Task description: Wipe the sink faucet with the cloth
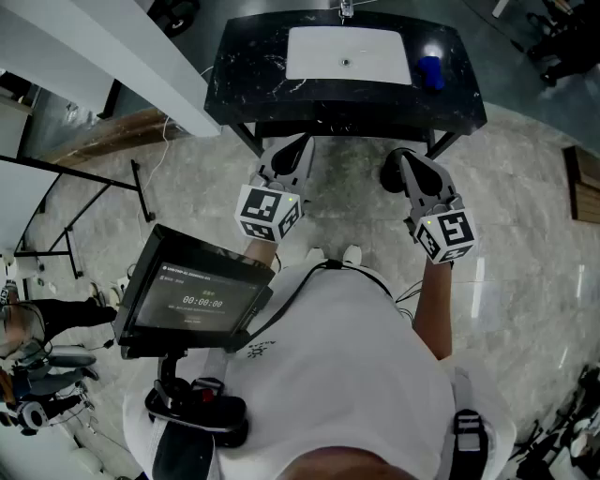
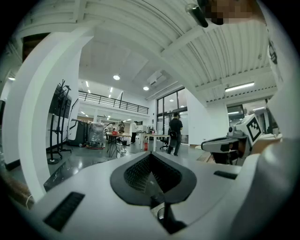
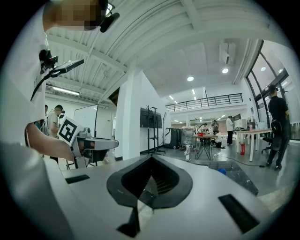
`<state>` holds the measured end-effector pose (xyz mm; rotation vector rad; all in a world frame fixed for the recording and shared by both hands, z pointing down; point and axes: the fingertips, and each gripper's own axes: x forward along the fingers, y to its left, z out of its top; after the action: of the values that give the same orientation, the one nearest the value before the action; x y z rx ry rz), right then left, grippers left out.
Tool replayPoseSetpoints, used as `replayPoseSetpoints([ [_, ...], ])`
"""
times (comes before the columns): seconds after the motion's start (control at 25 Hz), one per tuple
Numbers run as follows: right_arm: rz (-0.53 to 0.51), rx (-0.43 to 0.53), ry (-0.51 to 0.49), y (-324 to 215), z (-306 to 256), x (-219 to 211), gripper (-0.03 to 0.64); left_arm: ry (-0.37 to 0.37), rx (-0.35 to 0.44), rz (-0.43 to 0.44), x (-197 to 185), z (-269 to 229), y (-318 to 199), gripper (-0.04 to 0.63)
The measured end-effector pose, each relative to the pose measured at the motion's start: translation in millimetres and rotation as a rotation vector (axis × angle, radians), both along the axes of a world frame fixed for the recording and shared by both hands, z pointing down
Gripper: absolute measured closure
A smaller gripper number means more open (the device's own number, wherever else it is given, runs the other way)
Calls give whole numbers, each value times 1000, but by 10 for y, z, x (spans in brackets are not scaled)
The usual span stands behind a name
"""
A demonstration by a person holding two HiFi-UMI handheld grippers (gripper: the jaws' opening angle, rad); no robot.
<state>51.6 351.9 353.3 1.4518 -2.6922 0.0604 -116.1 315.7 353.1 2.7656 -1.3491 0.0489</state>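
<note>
faucet (image 1: 346, 9) stands at far rim of white sink (image 1: 309, 42), which is set in black marbled tabletop (image 1: 244, 75). only faucet's base shows, rest is cut off by frame top. blue cloth (image 1: 429, 72) lies bunched on tabletop just right of the sink, w/ nothing touching it.

person (image 1: 347, 356) in white shirt stands in front of tabletop w/ a claw in each hand. both claws are held level & point twd the sink, tips just short of tabletop's front edge, well apart from cloth & faucet.

left claw (image 2: 151, 174): jaws together, nothing btwn them. right claw (image 3: 150, 182): jaws fully together too, empty. the two sit side by side w/ a gap btwn.

dark screen (image 1: 192, 298) w/ lit digits sits at person's left side. both gripper views show an open hall behind, w/ desks & a few ppl standing far off.
</note>
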Motion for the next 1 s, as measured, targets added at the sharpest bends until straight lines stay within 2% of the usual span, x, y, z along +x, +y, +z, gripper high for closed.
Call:
replayPoseSetpoints([
  [0.44,-9,7,-33,32,-27,11,612,1,-1,12,39,11,16,594],
  [1.0,8,-13,-26,-21,0,42,612,-1,-9,12,36,2,-19,594],
])
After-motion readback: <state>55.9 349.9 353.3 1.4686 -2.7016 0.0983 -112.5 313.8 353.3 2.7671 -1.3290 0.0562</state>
